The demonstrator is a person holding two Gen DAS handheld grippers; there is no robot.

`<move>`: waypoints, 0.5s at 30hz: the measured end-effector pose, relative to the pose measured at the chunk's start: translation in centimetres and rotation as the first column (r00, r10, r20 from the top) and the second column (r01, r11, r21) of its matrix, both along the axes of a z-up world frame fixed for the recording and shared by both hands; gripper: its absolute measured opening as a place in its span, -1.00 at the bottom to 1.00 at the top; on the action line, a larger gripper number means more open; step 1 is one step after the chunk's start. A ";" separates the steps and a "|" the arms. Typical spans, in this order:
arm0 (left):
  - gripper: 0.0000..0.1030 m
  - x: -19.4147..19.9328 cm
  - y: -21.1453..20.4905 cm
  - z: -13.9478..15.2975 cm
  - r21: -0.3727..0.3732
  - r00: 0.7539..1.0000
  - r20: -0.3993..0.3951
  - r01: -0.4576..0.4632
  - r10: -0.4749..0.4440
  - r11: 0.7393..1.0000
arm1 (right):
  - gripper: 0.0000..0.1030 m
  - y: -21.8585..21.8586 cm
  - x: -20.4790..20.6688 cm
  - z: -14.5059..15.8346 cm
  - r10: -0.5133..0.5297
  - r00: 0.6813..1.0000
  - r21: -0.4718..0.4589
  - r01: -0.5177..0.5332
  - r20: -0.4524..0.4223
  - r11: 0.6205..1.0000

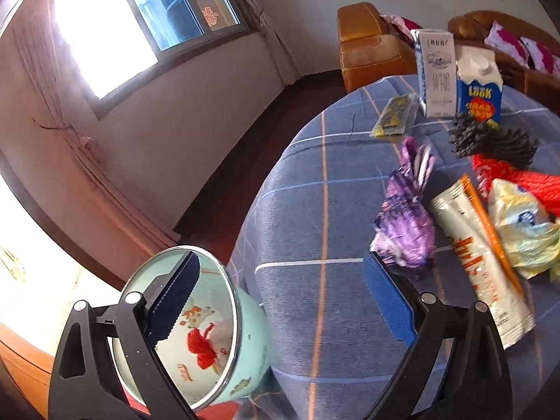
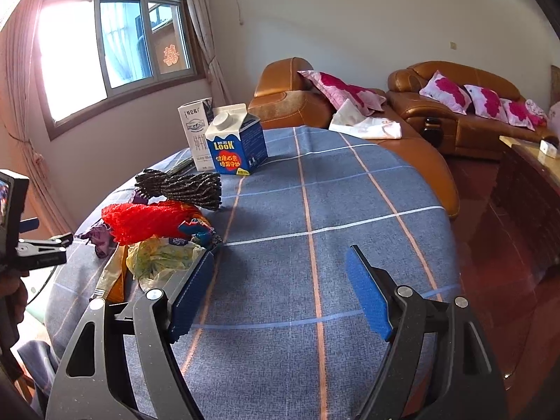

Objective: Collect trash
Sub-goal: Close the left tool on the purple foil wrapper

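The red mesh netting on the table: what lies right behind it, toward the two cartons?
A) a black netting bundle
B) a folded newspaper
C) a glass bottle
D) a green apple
A: in the right wrist view the black netting bundle lies just beyond the red mesh netting, between it and the blue carton and the white carton.

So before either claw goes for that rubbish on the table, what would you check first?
1. Left gripper open: ok.
2. Right gripper open, holding nothing: ok.
3. Mint enamel basin to receive trash, at the table edge: ok; how it is supported, cannot tell.
4. Purple wrapper just ahead of the left fingertips: ok.
5. Yellow plastic bag lies clear of other trash: not ok, the red foam net overlaps it.
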State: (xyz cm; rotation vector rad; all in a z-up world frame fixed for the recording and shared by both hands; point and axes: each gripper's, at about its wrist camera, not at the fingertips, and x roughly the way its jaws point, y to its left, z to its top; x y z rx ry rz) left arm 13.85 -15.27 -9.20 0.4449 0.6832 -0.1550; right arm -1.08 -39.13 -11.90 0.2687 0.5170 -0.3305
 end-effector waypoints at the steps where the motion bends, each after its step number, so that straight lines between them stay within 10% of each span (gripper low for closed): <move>1: 0.79 -0.4 -0.6 0.1 -0.012 1.000 0.001 0.008 -0.008 1.000 | 0.48 0.1 0.0 -0.1 -0.005 1.000 -0.004 0.005 0.002 1.000; 15: 0.79 -2.6 -4.4 1.2 -0.059 0.999 0.034 0.022 -0.020 0.998 | 0.49 -2.4 -1.1 -0.7 -0.073 0.997 0.016 0.073 0.008 0.997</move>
